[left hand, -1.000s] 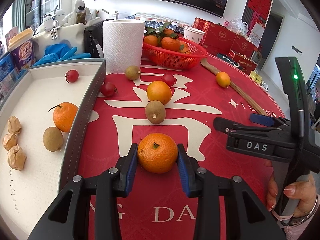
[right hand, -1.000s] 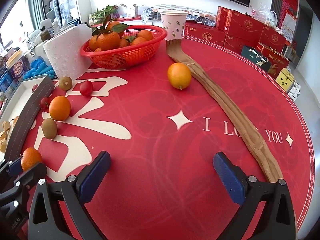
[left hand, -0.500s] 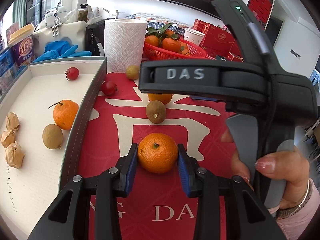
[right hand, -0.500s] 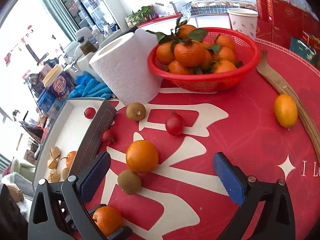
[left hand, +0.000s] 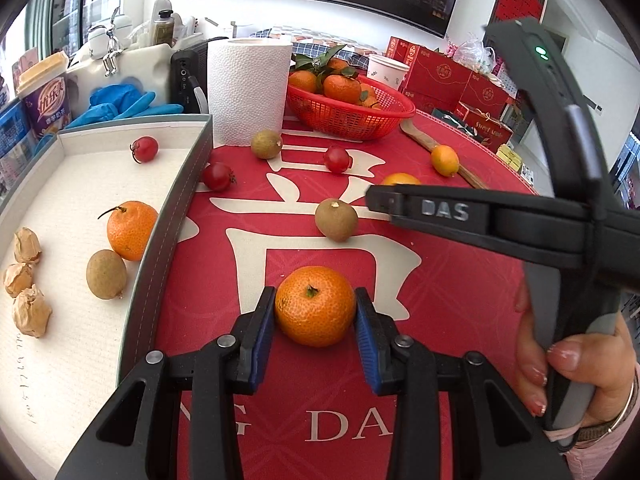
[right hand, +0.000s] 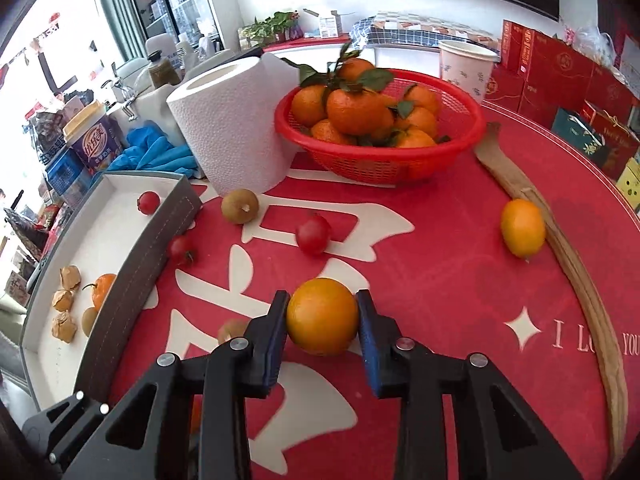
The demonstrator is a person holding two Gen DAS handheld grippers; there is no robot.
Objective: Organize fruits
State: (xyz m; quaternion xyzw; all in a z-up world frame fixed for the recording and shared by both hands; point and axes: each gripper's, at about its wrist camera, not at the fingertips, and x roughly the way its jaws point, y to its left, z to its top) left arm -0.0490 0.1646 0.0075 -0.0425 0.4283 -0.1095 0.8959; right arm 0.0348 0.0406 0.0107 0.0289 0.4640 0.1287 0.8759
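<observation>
My left gripper point(left hand: 315, 322) is shut on a mandarin point(left hand: 315, 306) that rests on the red mat, just right of the grey tray point(left hand: 180, 208). My right gripper point(right hand: 322, 326) is closing its jaws on a smooth orange point(right hand: 322, 320) in the middle of the mat, and the blue pads touch both its sides. The tray holds a stemmed mandarin point(left hand: 132, 230), a brown kiwi point(left hand: 106, 274), a cherry tomato point(left hand: 145, 149) and husked fruits point(left hand: 24, 280). Loose on the mat lie two kiwis point(left hand: 336, 219) point(right hand: 240, 206), two tomatoes point(right hand: 313, 234) point(right hand: 181, 248) and a yellow-orange fruit point(right hand: 522, 227).
A red basket point(right hand: 384, 164) of leafy mandarins stands at the back beside a paper towel roll point(right hand: 228, 136). A wooden strip point(right hand: 576, 264) curves along the mat's right side. A paper cup point(right hand: 466, 64), red boxes and blue gloves point(right hand: 156, 154) crowd the far edge.
The right gripper swung left from open mat toward the fruit and closed from wide open onto the smooth orange. The left gripper kept still, holding the mandarin.
</observation>
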